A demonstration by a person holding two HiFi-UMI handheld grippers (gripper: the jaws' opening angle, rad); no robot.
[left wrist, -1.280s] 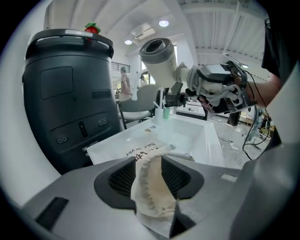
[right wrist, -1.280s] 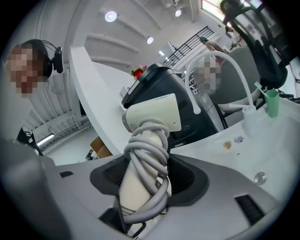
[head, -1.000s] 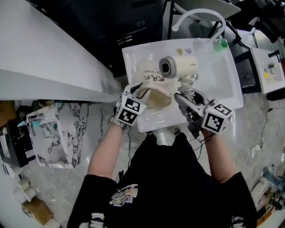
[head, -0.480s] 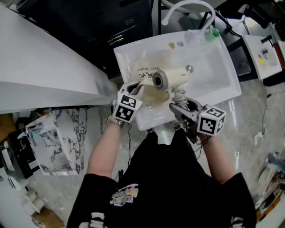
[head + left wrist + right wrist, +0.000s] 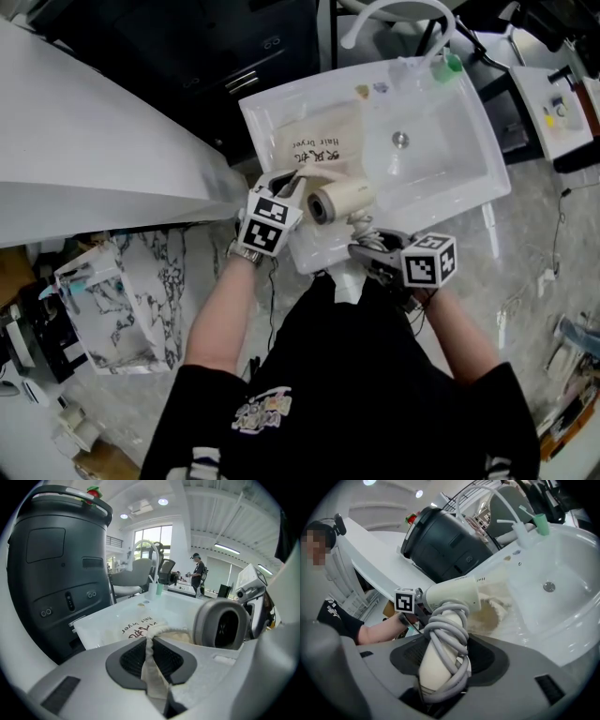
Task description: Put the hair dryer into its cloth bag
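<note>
Left hand-held gripper (image 5: 294, 182) is closing on the bag (image 5: 323, 148), with the rim cloth pinched between its pads at the sink's (image 5: 441, 159) near-left edge. Right hand-held gripper (image 5: 367, 247) is clenched on the dryer's (image 5: 339, 200) cord-wrapped handle, and the barrel hangs just right of the bag mouth. It looks like the insertion step. Next calls for 1 move: lift the mouth open, steer the barrel in and mind the cord.

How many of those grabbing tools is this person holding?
2. The left tool, jaws closing, pinches the rim of the cloth bag at the sink; the right tool, beside it, grips the hair dryer by its cord-wrapped handle.
</note>
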